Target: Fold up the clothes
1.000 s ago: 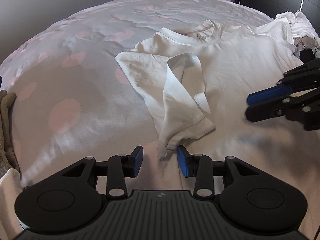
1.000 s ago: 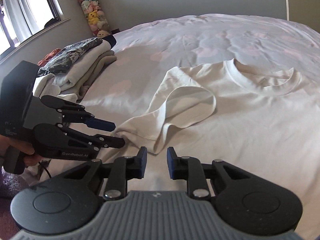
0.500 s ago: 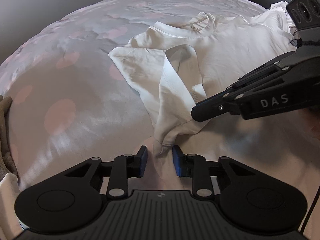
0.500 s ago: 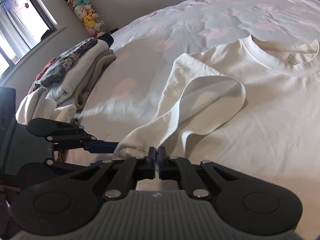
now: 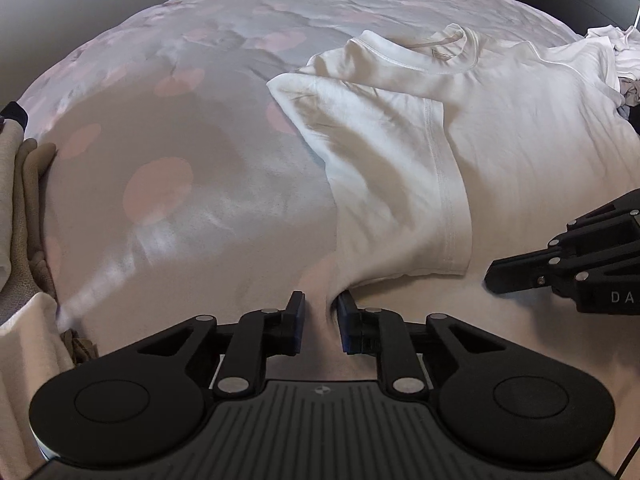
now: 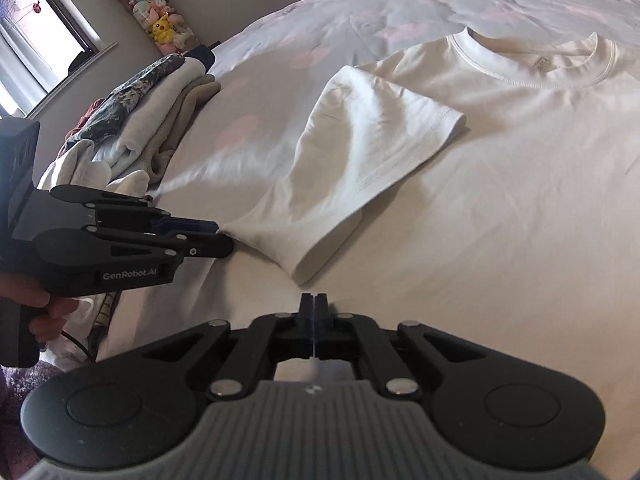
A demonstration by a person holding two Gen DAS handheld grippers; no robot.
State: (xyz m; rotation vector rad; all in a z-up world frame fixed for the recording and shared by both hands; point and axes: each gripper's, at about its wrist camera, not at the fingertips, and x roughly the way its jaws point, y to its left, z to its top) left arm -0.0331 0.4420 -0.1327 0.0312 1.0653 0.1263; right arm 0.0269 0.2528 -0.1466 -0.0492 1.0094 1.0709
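Observation:
A white T-shirt (image 5: 520, 140) (image 6: 520, 200) lies face up on the bed, collar at the far side. Its sleeve (image 5: 400, 200) (image 6: 372, 152) is laid flat over the chest. My left gripper (image 5: 320, 316) (image 6: 222, 236) sits at the shirt's side edge below that sleeve; its jaws are opening slightly, with a small bunch of the cloth still pinched between the blue pads. My right gripper (image 6: 315, 300) (image 5: 490, 280) is shut. Its tips rest on the shirt's body just past the sleeve hem, and no fold shows between them.
The bed cover (image 5: 180, 160) is pale grey with pink spots. A stack of folded clothes (image 6: 160, 96) (image 5: 20, 200) lies at the bed's edge beside the left gripper. More white garments (image 5: 612, 40) are heaped at the far right. Plush toys (image 6: 156, 12) stand by the wall.
The sleeve, earlier looped up in a loose fold, now lies flat on the chest. The right gripper closed, sank and drew back off the sleeve. The left jaws narrowed on the shirt's edge.

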